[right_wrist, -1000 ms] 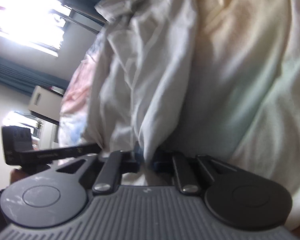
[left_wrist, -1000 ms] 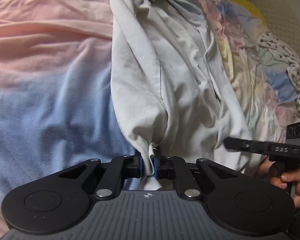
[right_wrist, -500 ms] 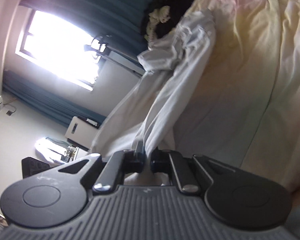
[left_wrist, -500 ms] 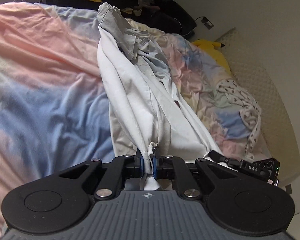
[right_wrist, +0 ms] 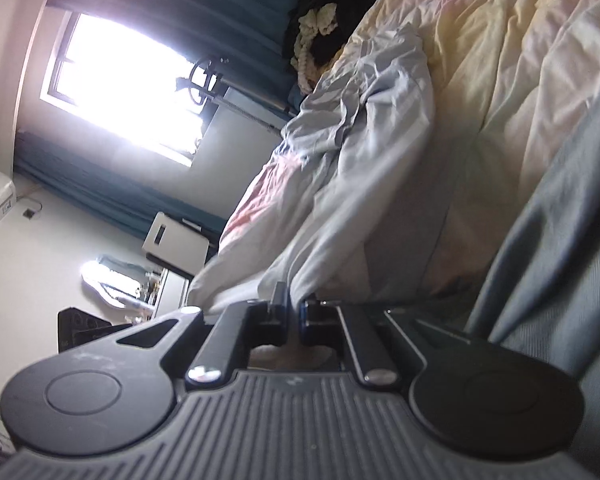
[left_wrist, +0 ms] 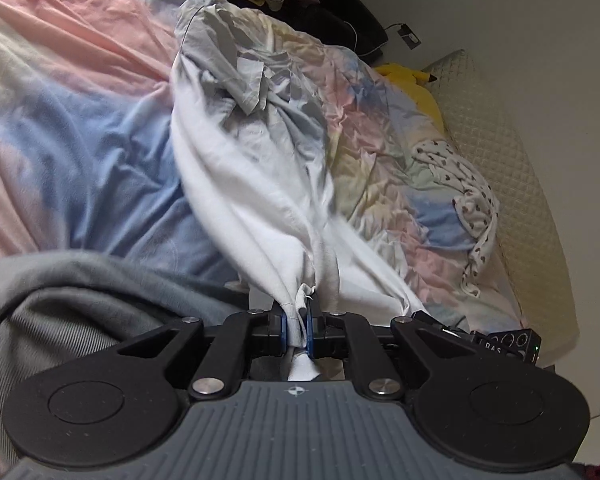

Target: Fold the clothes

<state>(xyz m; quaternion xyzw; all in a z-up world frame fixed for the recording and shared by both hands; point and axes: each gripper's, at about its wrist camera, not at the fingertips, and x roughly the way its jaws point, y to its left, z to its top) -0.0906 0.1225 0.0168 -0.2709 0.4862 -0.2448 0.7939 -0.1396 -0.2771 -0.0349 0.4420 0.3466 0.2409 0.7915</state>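
A white garment (left_wrist: 252,184) stretches in long folds across the pastel bedsheet (left_wrist: 72,120), its crumpled grey-shaded end far up the bed. My left gripper (left_wrist: 298,326) is shut on its near hem, with cloth bunched between the blue pads. In the right wrist view the same white garment (right_wrist: 364,176) runs away from my right gripper (right_wrist: 294,318), which is shut on another part of its edge. The right tool's black body (left_wrist: 504,346) shows low at the right of the left wrist view, close beside the left one.
A grey sleeve (left_wrist: 60,304) fills the lower left, and grey cloth (right_wrist: 560,260) lies at the right. A spotted white garment (left_wrist: 468,196) and a yellow plush toy (left_wrist: 412,80) lie on the bed's right side by a quilted mattress edge (left_wrist: 500,148). A bright window (right_wrist: 128,88) and dark clothes pile (right_wrist: 324,28) stand beyond.
Both grippers have pulled back and up with the white garment, drawing it out long over the bed. A grey sleeve has come into both views.
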